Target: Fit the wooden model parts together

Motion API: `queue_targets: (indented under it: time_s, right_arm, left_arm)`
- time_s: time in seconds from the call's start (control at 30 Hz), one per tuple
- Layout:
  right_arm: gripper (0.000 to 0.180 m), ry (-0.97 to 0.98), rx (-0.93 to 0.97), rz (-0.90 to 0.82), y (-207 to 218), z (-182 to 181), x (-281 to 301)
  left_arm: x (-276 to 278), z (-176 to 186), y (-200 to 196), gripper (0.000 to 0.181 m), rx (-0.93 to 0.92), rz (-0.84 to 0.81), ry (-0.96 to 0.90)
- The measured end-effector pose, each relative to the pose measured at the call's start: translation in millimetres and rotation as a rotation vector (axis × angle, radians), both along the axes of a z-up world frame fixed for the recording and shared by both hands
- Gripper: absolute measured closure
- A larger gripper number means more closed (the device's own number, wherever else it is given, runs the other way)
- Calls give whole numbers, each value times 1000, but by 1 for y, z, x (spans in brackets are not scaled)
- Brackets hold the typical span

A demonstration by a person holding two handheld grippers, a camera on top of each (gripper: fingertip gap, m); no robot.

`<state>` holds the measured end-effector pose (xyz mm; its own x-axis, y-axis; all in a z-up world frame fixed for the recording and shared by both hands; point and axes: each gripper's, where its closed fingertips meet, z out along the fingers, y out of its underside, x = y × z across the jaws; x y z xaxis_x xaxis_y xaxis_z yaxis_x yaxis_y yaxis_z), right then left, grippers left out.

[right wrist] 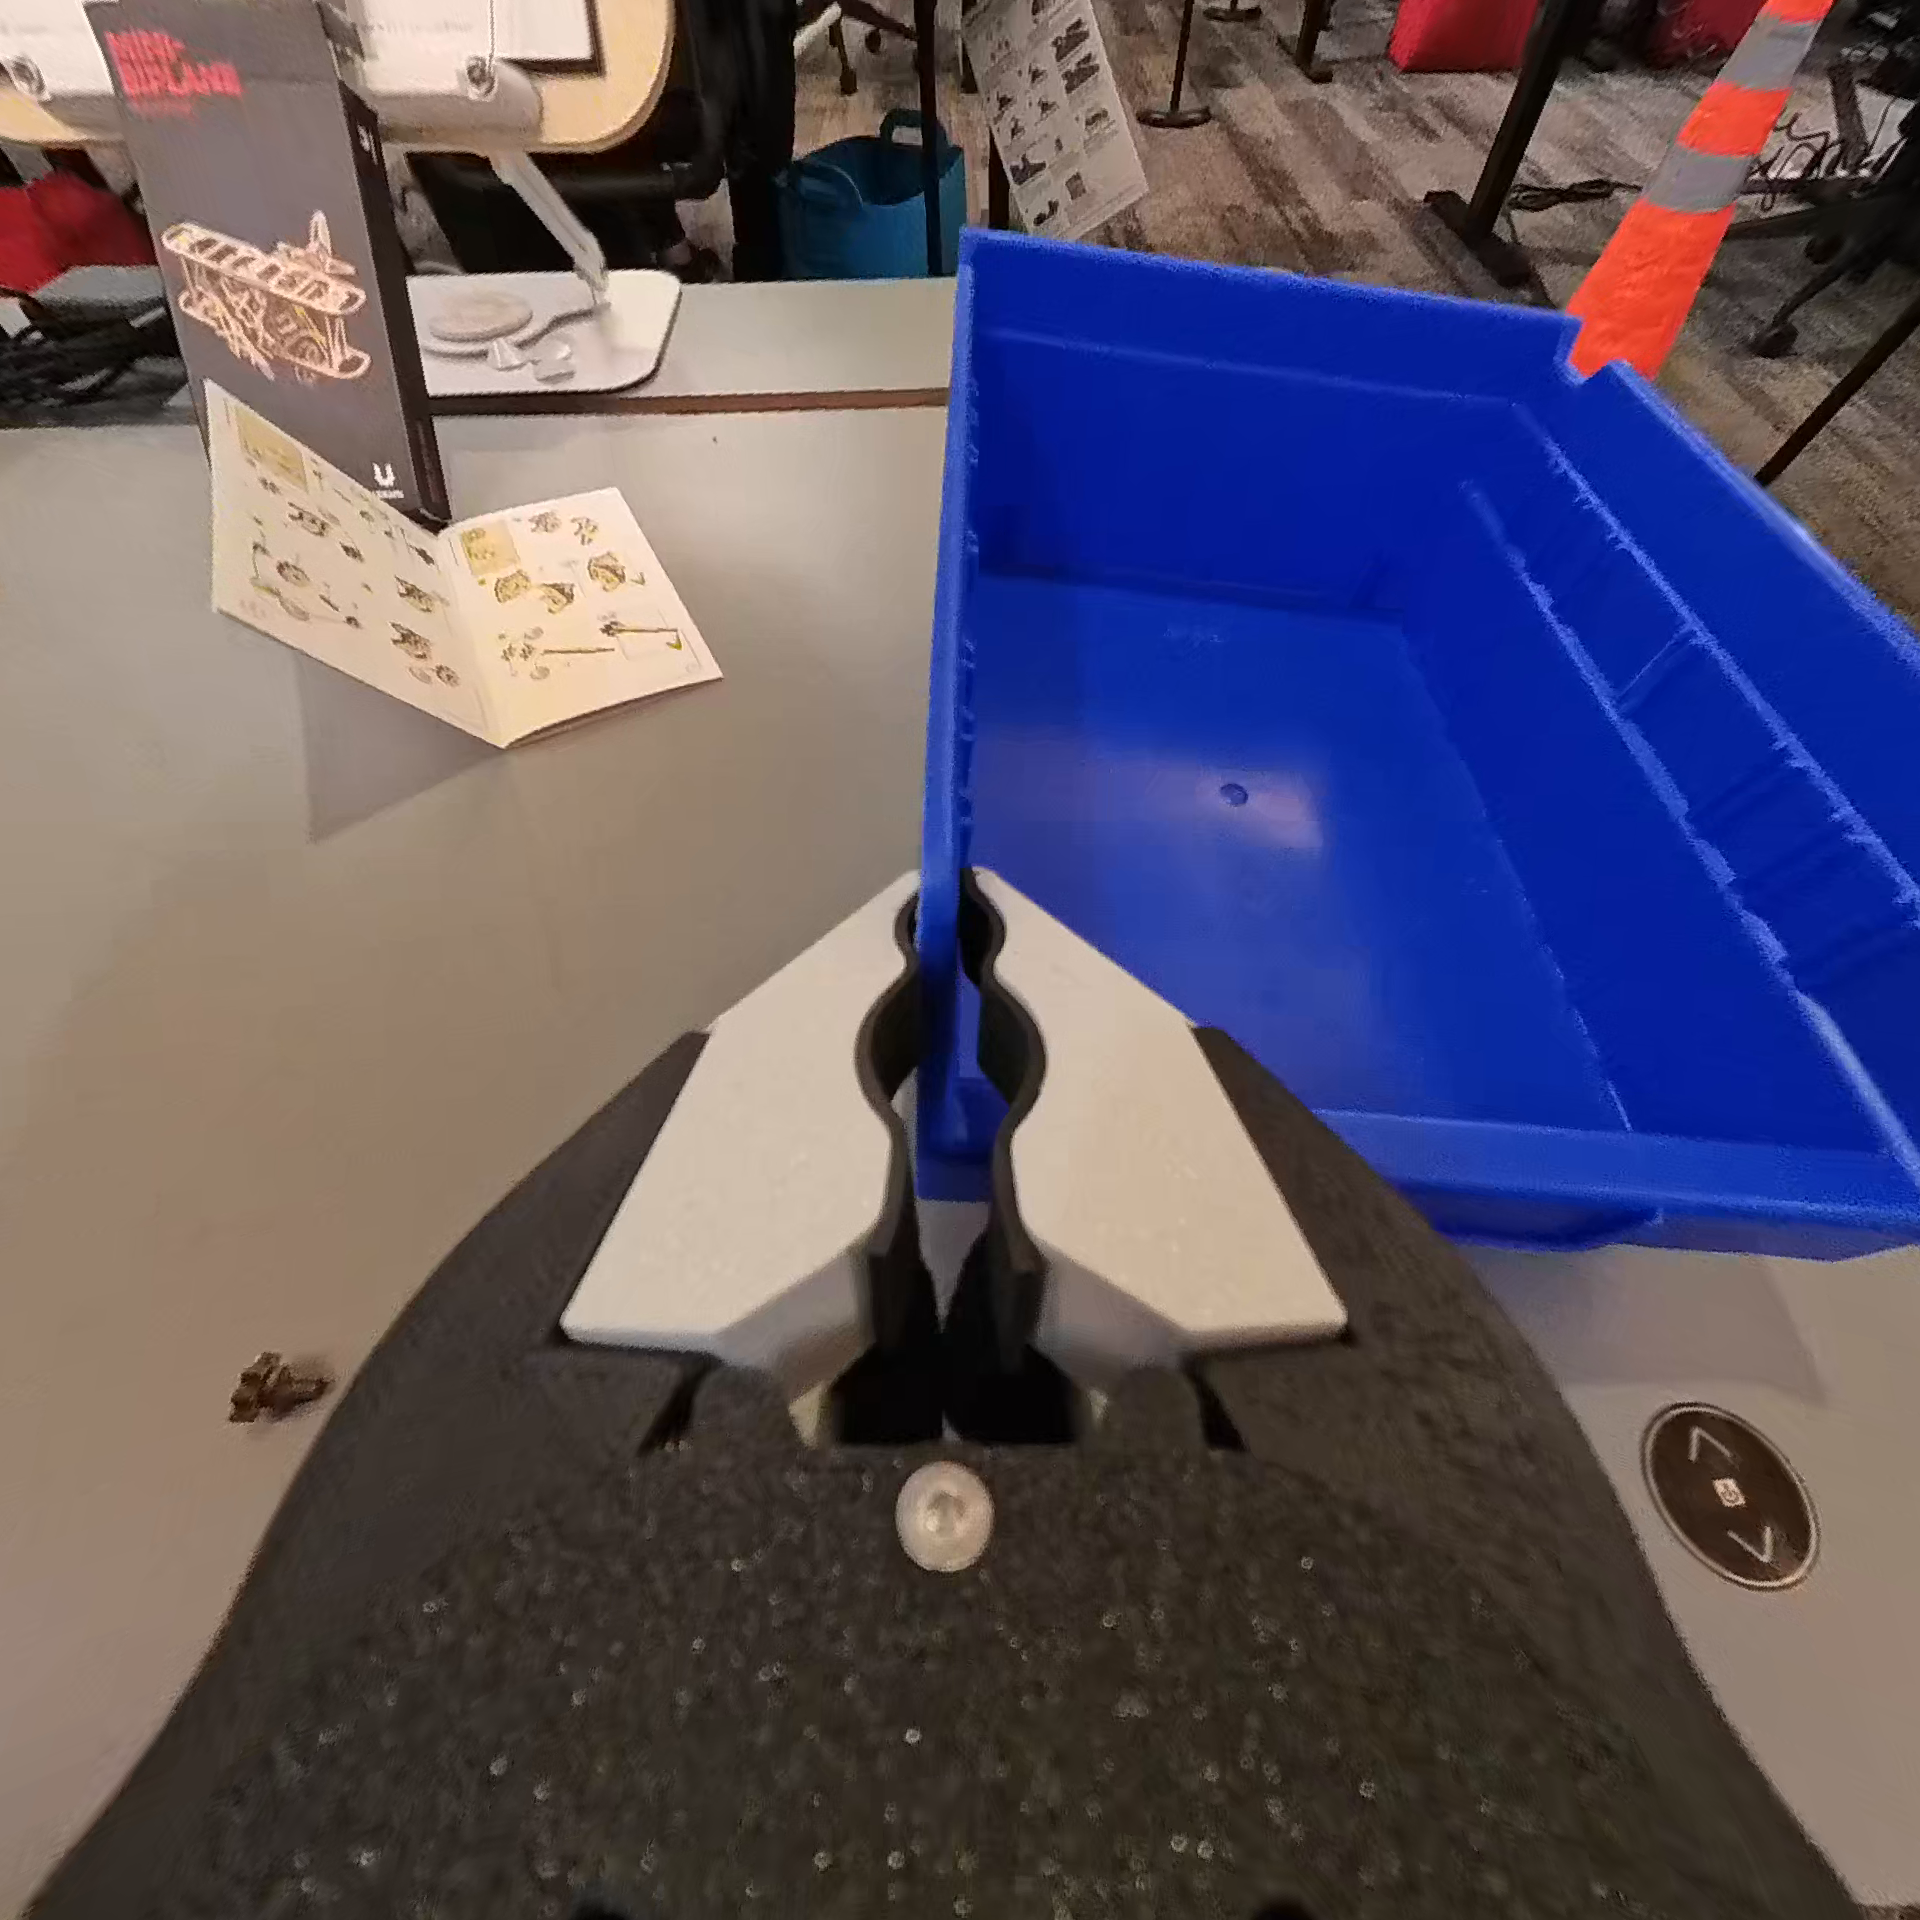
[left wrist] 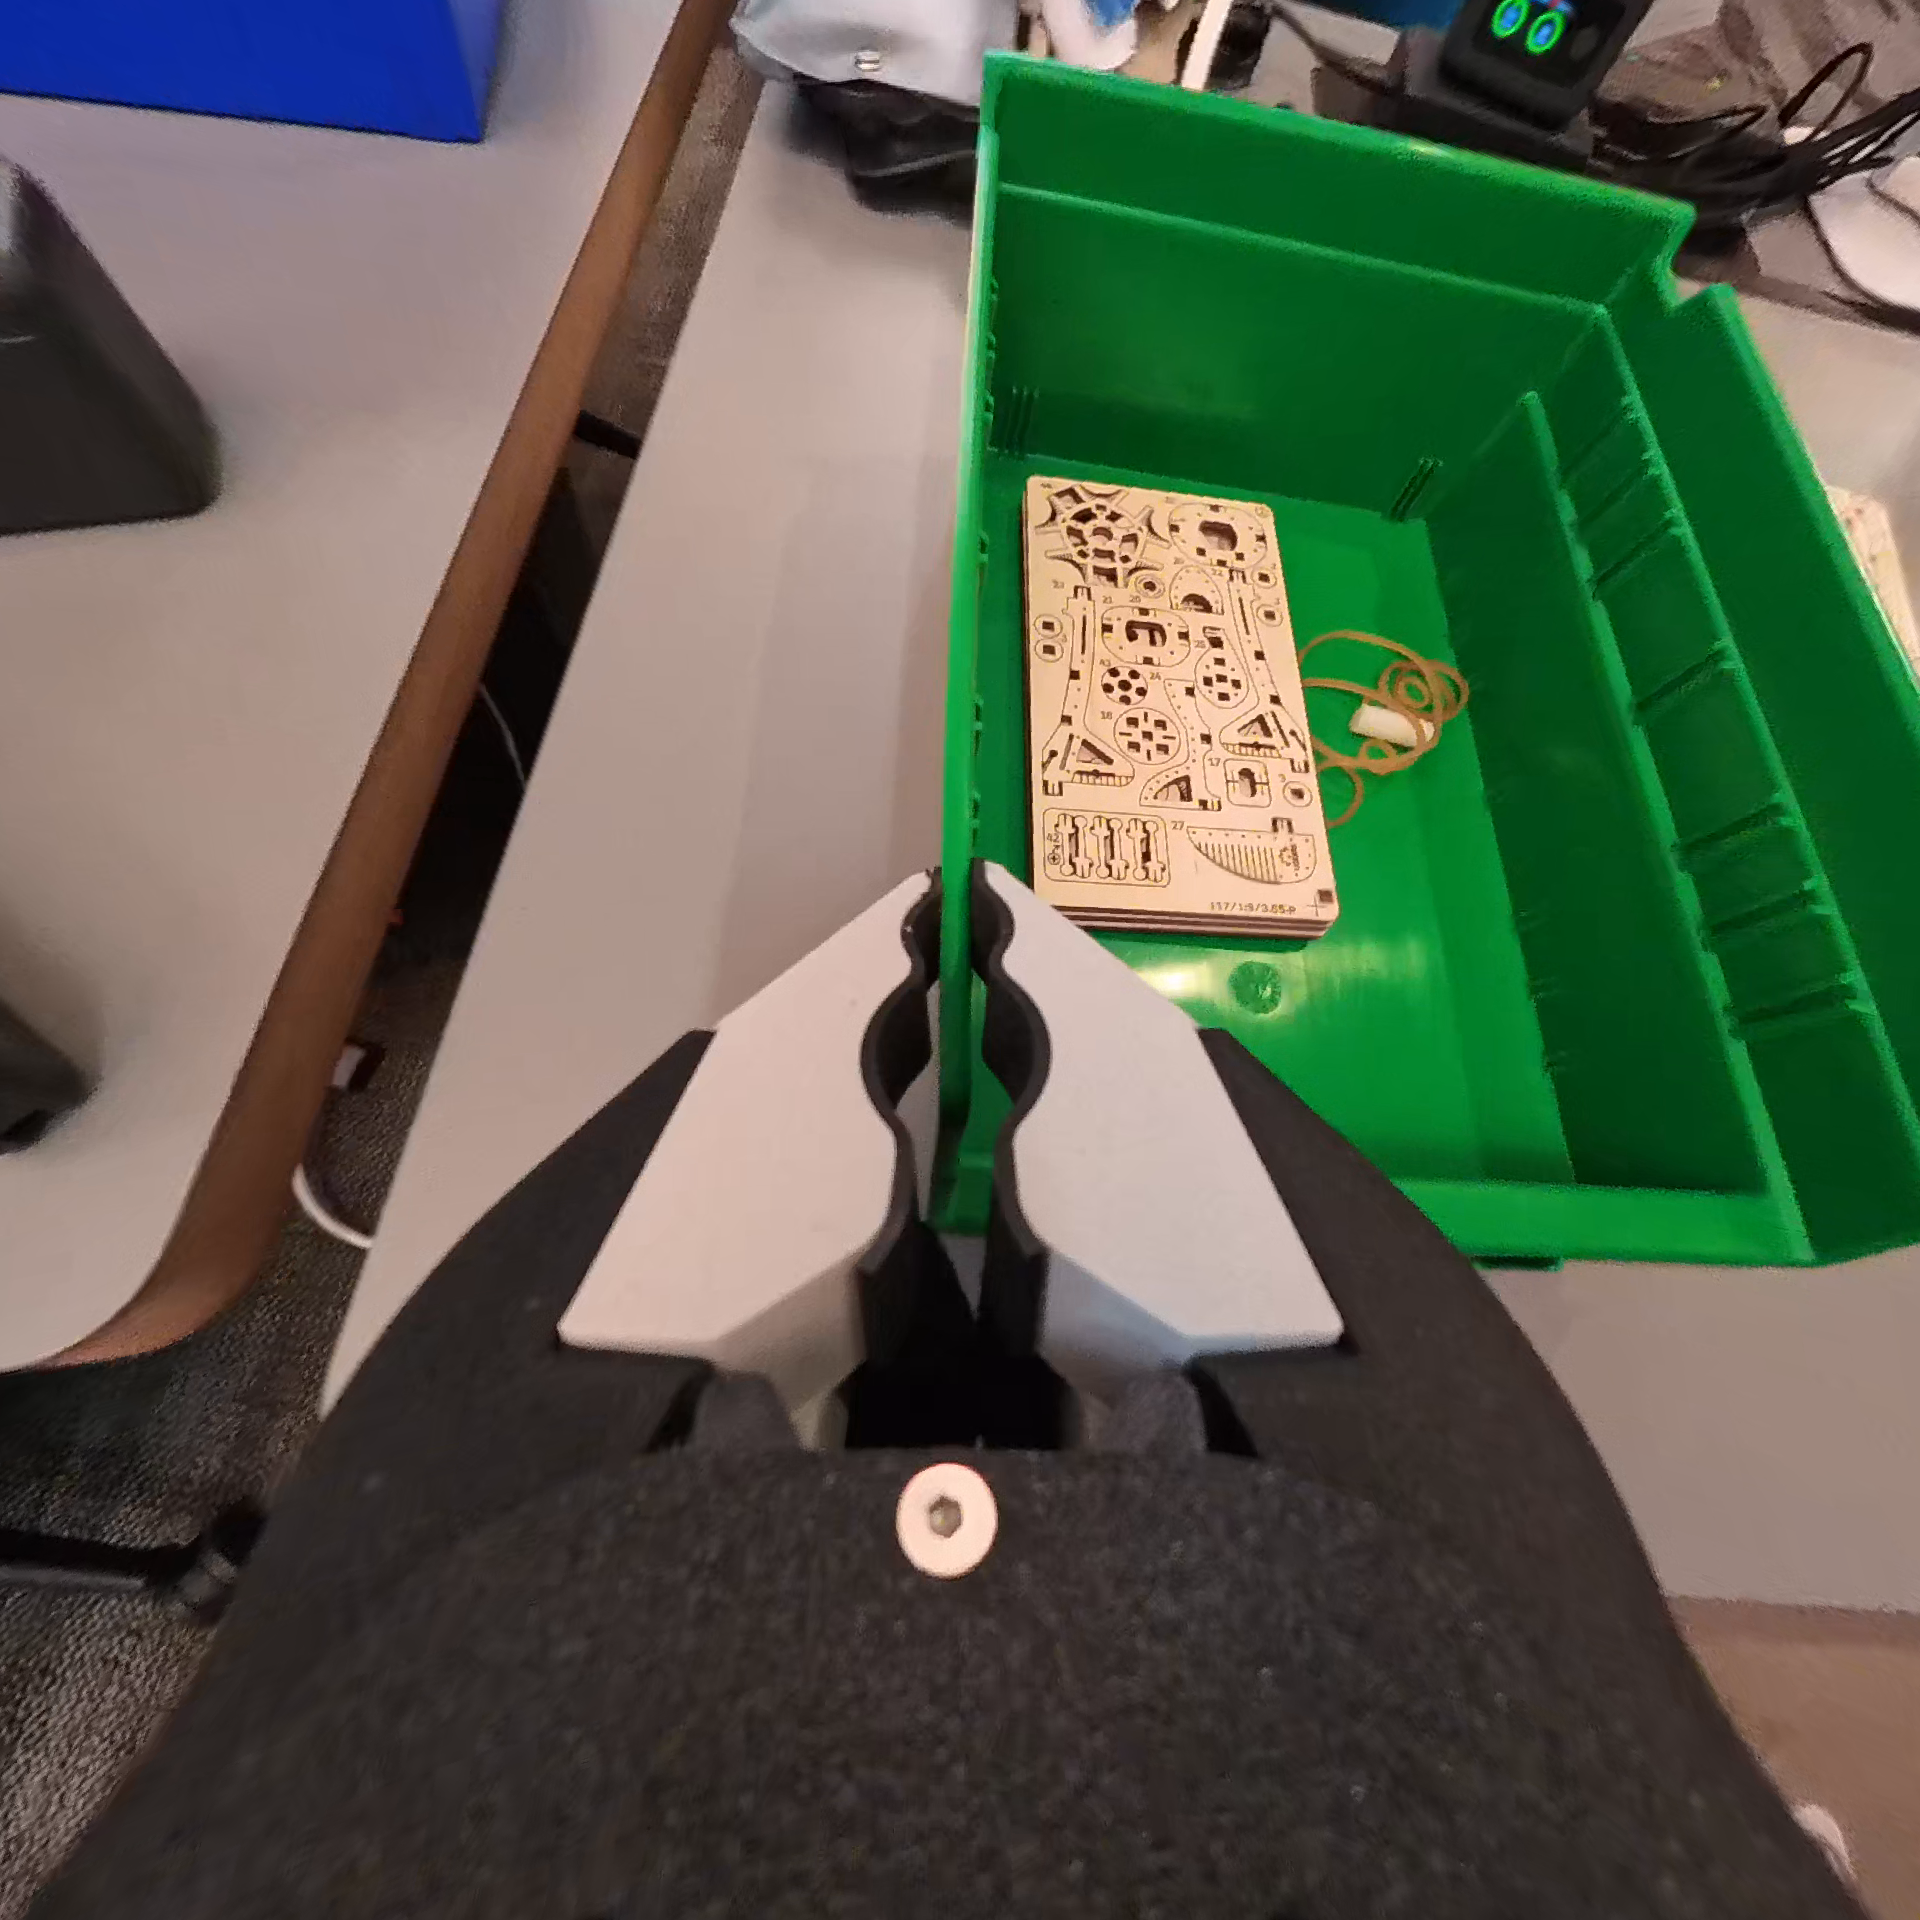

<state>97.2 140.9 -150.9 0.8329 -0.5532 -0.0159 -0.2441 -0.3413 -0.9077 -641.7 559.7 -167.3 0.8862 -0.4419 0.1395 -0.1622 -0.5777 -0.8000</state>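
In the left wrist view a stack of laser-cut wooden part sheets [left wrist: 1174, 707] lies flat in a green bin [left wrist: 1538, 561], with rubber bands [left wrist: 1382, 717] and a small white piece [left wrist: 1387, 724] beside it. My left gripper [left wrist: 956, 894] is shut on the green bin's left wall near its front corner. In the right wrist view my right gripper [right wrist: 943, 894] is shut on the left wall of an empty blue bin [right wrist: 1455, 727], near its front corner.
An open instruction booklet [right wrist: 457, 603] and the upright dark model box [right wrist: 270, 260] stand on the grey table to the left of the blue bin. A small dark wooden piece [right wrist: 275, 1387] lies near the table front. A round desk control [right wrist: 1730, 1496] is at right. A table gap [left wrist: 499, 727] runs left of the green bin. Spacing between my two grippers at the tips: around 85 centimetres.
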Motion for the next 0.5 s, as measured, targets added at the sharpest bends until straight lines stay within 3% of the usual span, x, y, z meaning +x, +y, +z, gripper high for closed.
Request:
queue_targets:
  time_s: [0.27,0.5]
  right_arm:
    - [178,-92,-90,76,48,-23,-22]
    - [178,-78,-62,25,69,-31,-27]
  left_arm:
    - [82,0,42,180,39,20,-20]
    - [93,0,55,180,59,38,-19]
